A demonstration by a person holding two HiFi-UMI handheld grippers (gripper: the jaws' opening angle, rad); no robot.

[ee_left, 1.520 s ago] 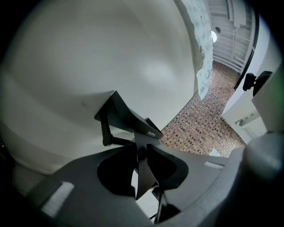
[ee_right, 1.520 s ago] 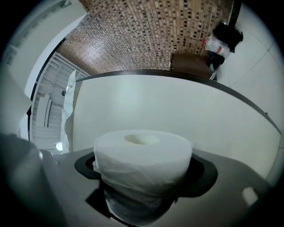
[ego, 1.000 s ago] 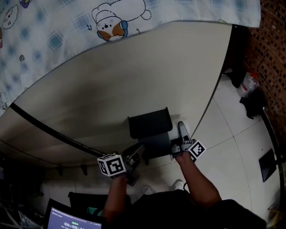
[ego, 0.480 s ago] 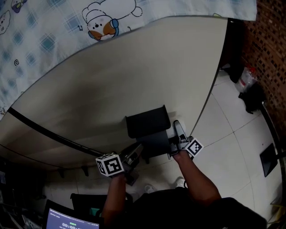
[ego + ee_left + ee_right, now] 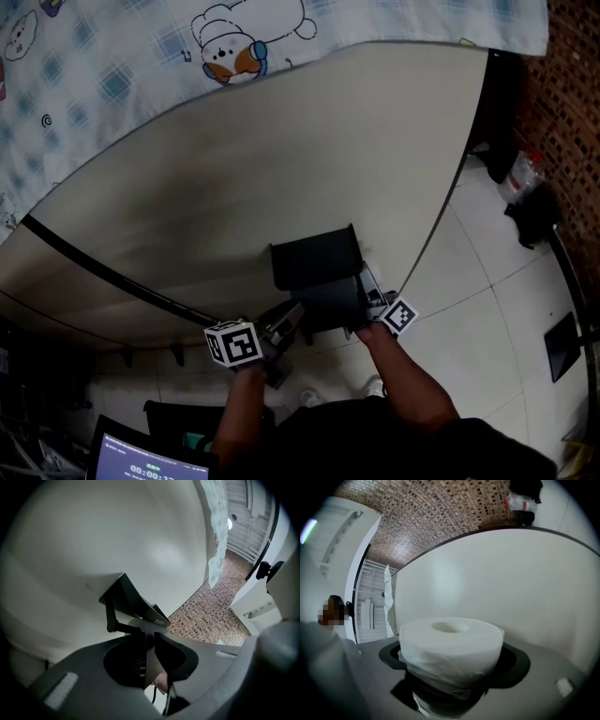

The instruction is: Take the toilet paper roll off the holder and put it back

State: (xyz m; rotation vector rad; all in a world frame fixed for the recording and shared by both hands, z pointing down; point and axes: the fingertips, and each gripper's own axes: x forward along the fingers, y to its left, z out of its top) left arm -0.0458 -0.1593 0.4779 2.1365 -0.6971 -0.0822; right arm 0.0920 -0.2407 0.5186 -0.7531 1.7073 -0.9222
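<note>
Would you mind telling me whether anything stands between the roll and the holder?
Nothing visible does. The right gripper, shut on the roll, is at the holder's right edge. The left gripper is at its other side.

A white toilet paper roll (image 5: 451, 641) is seen clamped between the dark jaws of the right tool (image 5: 453, 660) at lower centre, backed by a pale wall (image 5: 511, 578), with brown brickwork (image 5: 436, 508) across the top of the frame.
</note>
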